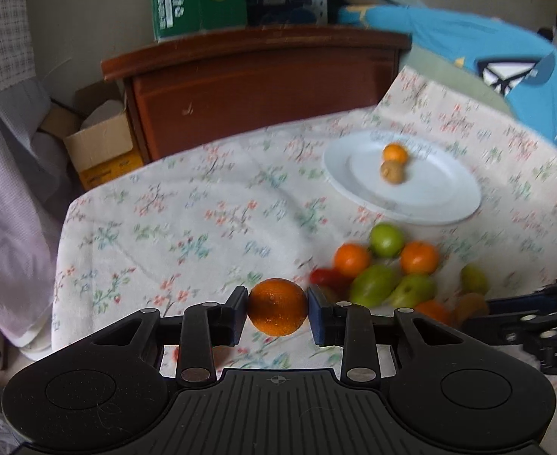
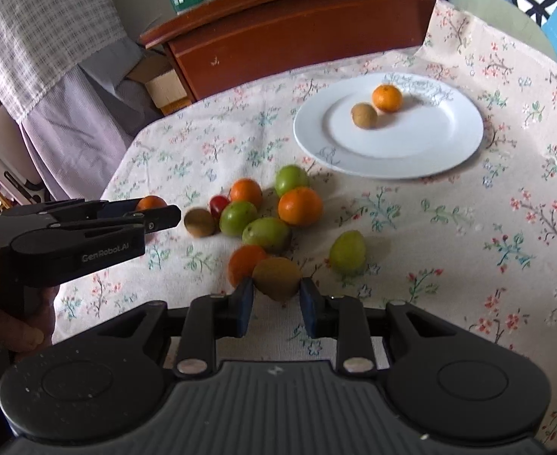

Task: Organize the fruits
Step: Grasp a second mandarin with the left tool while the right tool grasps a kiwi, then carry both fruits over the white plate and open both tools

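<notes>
Flowered cloth (image 2: 449,235) covered the table, with a dark wooden cabinet (image 1: 255,87) behind it and a cardboard box (image 1: 100,144) on the floor at its side. On the cloth sat a white plate (image 2: 430,144) holding one orange (image 2: 387,98) and one brown fruit (image 2: 364,115), touching each other.

Held level above the near part of the cloth, the left tongs (image 1: 277,313) had closed on a glossy orange fruit (image 1: 277,307), both pads pressed against its sides. From the right wrist view these tongs reached in from the left, a hand (image 2: 13,326) gripping the handle below.

Angled down over the loose heap, the right tongs (image 2: 276,297) had their blue pads against either side of a dull brown kiwi (image 2: 276,278), which seemed clamped between them.

Between tongs and plate lay the heap (image 2: 263,212): oranges, green fruits, a small red one and another brown one, mostly touching. A pale green fruit (image 2: 348,252) sat just apart on the right.
</notes>
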{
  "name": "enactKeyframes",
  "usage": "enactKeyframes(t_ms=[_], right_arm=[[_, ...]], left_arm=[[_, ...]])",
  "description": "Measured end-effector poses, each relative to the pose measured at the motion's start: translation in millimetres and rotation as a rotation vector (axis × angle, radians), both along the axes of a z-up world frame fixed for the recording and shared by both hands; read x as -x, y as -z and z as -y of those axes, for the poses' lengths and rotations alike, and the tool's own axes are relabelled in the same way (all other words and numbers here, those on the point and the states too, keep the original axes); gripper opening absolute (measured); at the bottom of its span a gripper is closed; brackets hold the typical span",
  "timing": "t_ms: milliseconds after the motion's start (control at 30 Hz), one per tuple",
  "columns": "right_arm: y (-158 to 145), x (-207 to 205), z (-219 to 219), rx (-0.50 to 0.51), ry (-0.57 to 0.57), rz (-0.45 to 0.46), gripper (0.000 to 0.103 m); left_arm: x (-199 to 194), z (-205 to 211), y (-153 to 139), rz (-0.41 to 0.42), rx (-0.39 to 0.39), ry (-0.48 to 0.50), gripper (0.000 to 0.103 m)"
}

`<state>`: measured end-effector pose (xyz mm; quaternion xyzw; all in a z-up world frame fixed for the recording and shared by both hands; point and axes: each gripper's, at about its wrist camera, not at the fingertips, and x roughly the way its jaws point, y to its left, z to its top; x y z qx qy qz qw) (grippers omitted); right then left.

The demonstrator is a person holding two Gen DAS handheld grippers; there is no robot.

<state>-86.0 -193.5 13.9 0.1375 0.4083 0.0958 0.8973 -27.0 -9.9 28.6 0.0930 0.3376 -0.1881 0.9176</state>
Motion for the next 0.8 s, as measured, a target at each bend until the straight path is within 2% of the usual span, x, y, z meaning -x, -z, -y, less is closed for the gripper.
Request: enactKeyframes(t_ms=[467, 633, 800], right_arm=[[-41.1, -10.7, 21.2, -0.035, 0.035, 0.098, 0.027], [-53.9, -27.1, 38.2, -0.036, 0.052, 0.118, 0.027], [-52.4, -48.0, 54.8, -0.011, 0.094, 0.106, 0.027]], left_arm=[[4.1, 37.4, -43.4, 0.036, 0.11, 0.093, 0.031], [-10.2, 47.9, -51.7, 0.014, 0.15, 0.131, 0.031], [-30.9, 60.7, -47.0, -0.024, 0.158, 0.147, 0.031]])
